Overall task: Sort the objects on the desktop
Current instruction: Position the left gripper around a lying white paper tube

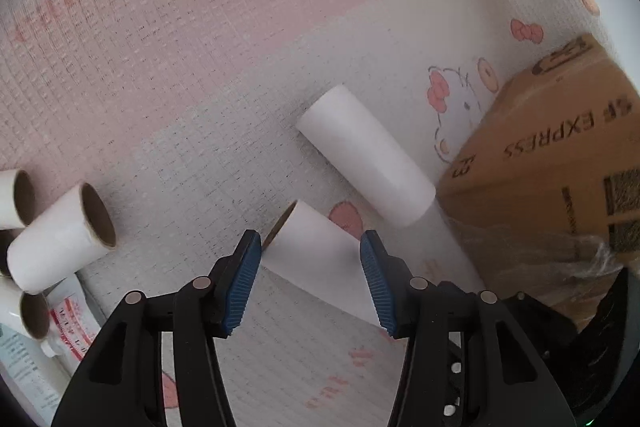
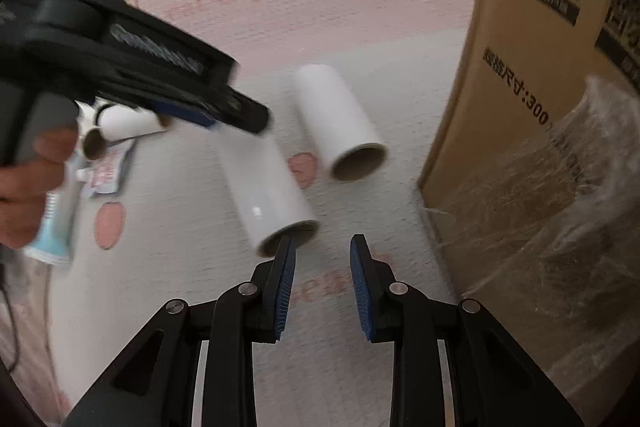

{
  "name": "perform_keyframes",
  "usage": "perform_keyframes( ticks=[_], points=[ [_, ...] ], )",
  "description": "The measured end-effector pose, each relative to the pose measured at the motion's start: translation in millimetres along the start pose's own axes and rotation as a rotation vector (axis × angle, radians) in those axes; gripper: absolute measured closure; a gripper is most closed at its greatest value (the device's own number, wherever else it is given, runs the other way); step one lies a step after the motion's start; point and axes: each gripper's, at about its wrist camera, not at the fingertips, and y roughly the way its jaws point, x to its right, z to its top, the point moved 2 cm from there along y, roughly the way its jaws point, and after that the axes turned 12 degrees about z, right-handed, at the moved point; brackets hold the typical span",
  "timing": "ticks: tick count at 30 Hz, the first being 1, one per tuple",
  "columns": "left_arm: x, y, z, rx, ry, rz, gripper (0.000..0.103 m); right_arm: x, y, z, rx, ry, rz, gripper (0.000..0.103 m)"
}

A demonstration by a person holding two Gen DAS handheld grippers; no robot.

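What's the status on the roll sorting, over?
Left hand-held gripper straddles near white roll, grip unclear. Right hand-held gripper narrowly open, empty. Second roll lies beside cardboard box. No obstruction seen.

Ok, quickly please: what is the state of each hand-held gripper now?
Left hand-held gripper: around a white paper roll; grip cannot be told.
Right hand-held gripper: slightly open, holding nothing.

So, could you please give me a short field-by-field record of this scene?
surface: pink cartoon-print mat
left gripper: straddles a lying white roll; grip unclear
right gripper: jaws slightly apart, empty
second roll: lies loose beside the cardboard box
other rolls: clustered at the left wrist view's left edge
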Motion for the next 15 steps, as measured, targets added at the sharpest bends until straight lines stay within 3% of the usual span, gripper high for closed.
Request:
perform_keyframes(
  ticks=[2,4,8,15],
  points=[
    [3,-1,-5,0.008,0.015,0.025,0.048,-3,-8,-22,-0.010,0.050,0.030,0.079],
    [2,-2,-11,0.007,0.007,0.023,0.048,3,-6,-23,-0.020,0.071,0.042,0.079],
    [-5,-8,-24,0.006,-0.043,0.007,0.048,2,11,1,-0.032,0.083,0.052,0.079],
    [-23,-22,-58,0.022,-0.144,0.011,0.048,1,6,-5,-0.058,0.088,0.095,0.079]
  ],
)
